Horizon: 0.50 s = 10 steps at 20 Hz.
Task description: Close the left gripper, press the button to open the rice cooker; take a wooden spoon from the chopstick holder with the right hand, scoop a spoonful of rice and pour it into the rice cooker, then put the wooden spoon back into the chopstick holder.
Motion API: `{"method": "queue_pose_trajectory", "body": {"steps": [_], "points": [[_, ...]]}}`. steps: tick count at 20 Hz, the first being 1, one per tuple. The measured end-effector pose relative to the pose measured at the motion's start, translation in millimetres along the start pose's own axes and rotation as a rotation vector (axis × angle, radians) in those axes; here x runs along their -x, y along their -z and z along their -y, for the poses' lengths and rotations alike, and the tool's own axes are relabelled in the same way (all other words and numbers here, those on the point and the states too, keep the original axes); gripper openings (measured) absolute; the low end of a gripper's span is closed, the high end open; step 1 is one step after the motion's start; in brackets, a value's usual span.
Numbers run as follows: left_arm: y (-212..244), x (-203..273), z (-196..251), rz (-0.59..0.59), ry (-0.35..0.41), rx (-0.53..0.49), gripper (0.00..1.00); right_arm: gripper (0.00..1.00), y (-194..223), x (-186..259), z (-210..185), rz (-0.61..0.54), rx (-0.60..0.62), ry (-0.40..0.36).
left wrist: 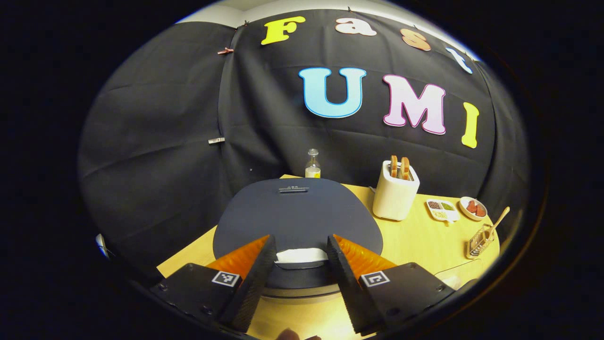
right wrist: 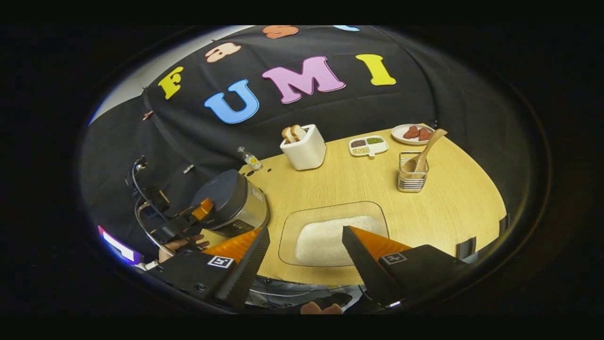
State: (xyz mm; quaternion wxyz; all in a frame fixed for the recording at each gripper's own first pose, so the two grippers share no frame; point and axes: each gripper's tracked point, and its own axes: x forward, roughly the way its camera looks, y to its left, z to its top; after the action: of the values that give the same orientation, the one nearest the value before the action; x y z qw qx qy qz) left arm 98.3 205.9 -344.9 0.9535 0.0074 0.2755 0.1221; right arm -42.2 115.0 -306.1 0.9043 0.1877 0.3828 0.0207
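The rice cooker [left wrist: 297,212] has a dark lid that lies down, and its white button [left wrist: 302,255] shows at the front edge. My left gripper [left wrist: 300,239] is open just above the button, one finger on each side of it. In the right gripper view the cooker [right wrist: 231,200] stands at the table's left, with the left gripper [right wrist: 200,210] and a hand beside it. The wooden spoon [right wrist: 424,151] leans in the wire chopstick holder [right wrist: 412,174]. A clear glass tray [right wrist: 292,222] holds white rice [right wrist: 325,241]. My right gripper [right wrist: 306,231] is open and holds nothing, near the tray's front.
A white toaster [right wrist: 306,146] with bread slices, a small bottle [right wrist: 250,159], a divided dish [right wrist: 368,145] and a plate [right wrist: 411,133] stand along the back of the wooden table [right wrist: 453,198]. The holder with the spoon [left wrist: 495,224] sits far right in the left gripper view.
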Motion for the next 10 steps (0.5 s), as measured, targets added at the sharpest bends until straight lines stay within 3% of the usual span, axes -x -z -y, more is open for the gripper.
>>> {"method": "queue_pose_trajectory", "body": {"steps": [2, 6, 10], "points": [[-7.2, 17.0, 12.5, 0.014, 0.058, 0.018, 0.83, 0.96, -10.4, 2.7, 3.6, 0.029, -0.017, 0.006], [-27.7, 60.1, 44.9, 0.085, 0.154, -0.067, 0.86, 0.96, -34.8, 8.6, 12.2, 0.103, -0.034, 0.029], [-46.8, 107.4, 86.8, 0.141, 0.267, -0.072, 0.87, 0.96, -67.8, 18.5, 28.5, 0.209, -0.035, 0.070]]}}
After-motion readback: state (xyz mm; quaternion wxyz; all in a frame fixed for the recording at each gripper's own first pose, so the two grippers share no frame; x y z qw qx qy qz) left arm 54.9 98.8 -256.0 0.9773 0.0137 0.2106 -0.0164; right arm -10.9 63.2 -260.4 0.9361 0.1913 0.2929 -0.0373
